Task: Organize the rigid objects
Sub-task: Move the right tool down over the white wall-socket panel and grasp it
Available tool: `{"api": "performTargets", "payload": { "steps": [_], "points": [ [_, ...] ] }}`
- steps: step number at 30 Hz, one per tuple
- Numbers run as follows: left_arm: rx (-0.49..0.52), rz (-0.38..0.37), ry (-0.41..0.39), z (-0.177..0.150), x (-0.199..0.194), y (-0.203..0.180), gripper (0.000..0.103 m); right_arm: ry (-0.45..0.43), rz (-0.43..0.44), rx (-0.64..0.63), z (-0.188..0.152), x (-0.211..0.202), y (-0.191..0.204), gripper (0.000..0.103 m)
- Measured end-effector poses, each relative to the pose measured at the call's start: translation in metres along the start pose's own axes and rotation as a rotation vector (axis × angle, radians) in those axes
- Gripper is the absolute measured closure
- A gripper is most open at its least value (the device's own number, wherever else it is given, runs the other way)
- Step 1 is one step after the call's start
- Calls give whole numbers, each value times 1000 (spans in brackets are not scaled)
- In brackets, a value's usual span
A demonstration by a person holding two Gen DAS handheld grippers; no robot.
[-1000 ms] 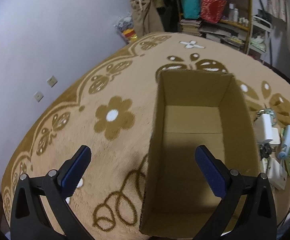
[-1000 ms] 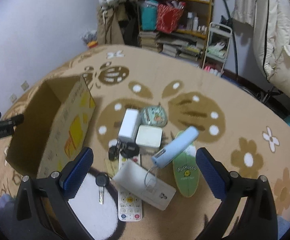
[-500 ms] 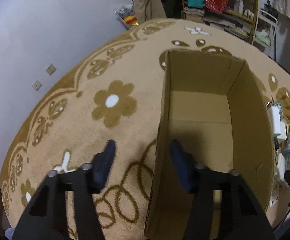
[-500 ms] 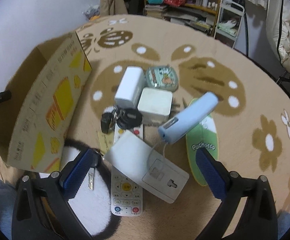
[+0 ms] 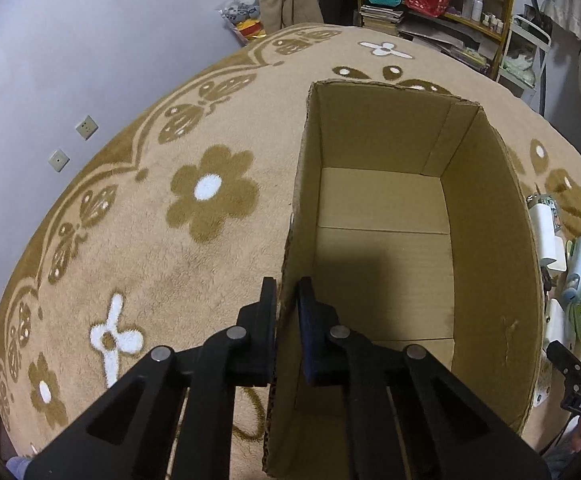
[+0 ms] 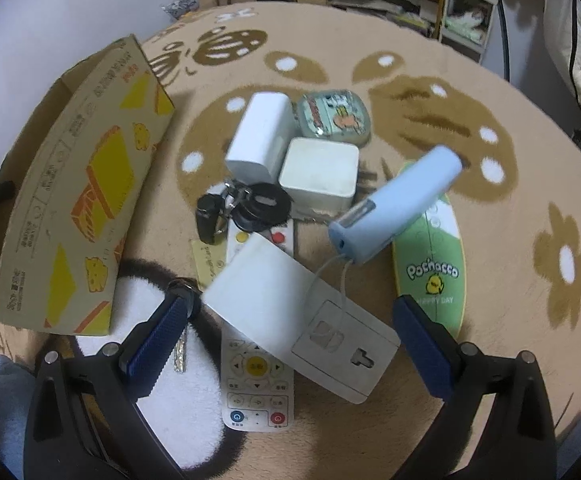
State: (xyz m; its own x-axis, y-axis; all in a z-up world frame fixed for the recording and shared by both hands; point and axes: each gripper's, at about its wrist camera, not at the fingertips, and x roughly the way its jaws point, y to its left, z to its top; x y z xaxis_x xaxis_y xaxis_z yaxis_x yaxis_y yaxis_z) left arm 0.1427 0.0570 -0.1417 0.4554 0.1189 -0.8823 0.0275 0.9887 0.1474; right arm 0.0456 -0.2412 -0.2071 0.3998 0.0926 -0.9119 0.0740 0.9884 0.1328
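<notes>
Between the right gripper (image 6: 286,334) jaws, which stand wide open with nothing pinched, lies the flat white rectangular wall-socket adapter (image 6: 302,310). Its long axis runs diagonally across the gap, from upper left to lower right in the right wrist view, so the pads would meet it corner-on, not square. It rests on the white remote control with a yellow button (image 6: 256,380), with the pale blue cylindrical gadget (image 6: 398,204) beside its far end. This hand is clearly the nearer one to the pile on the tan flower-patterned carpet (image 6: 510,240). The left gripper (image 5: 287,312) is clamped on the near side wall of the empty open brown cardboard box (image 5: 490,240), which sits left of the pile.
</notes>
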Motion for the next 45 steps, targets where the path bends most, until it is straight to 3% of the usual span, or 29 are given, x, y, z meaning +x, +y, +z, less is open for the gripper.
{"api": "performTargets", "payload": {
  "steps": [11,25,27,30,39,42,45],
  "points": [
    [-40,-25,7,1,2,7,93,26,74,72,2,9,-10,4],
    [-65,-39,8,2,2,11,93,44,53,30,3,12,-3,3],
    [-64,-38,7,2,2,11,93,52,32,8,3,14,0,3],
    [-63,-38,8,2,2,11,93,74,-69,-34,0,24,7,3],
    [-63,-38,10,2,2,11,93,70,-6,73,4,21,-6,4],
    [-61,-32,9,2,2,11,93,69,7,89,4,18,-10,13],
    [-58,-30,8,2,2,10,93,72,12,81,0,19,-8,33]
  ]
}}
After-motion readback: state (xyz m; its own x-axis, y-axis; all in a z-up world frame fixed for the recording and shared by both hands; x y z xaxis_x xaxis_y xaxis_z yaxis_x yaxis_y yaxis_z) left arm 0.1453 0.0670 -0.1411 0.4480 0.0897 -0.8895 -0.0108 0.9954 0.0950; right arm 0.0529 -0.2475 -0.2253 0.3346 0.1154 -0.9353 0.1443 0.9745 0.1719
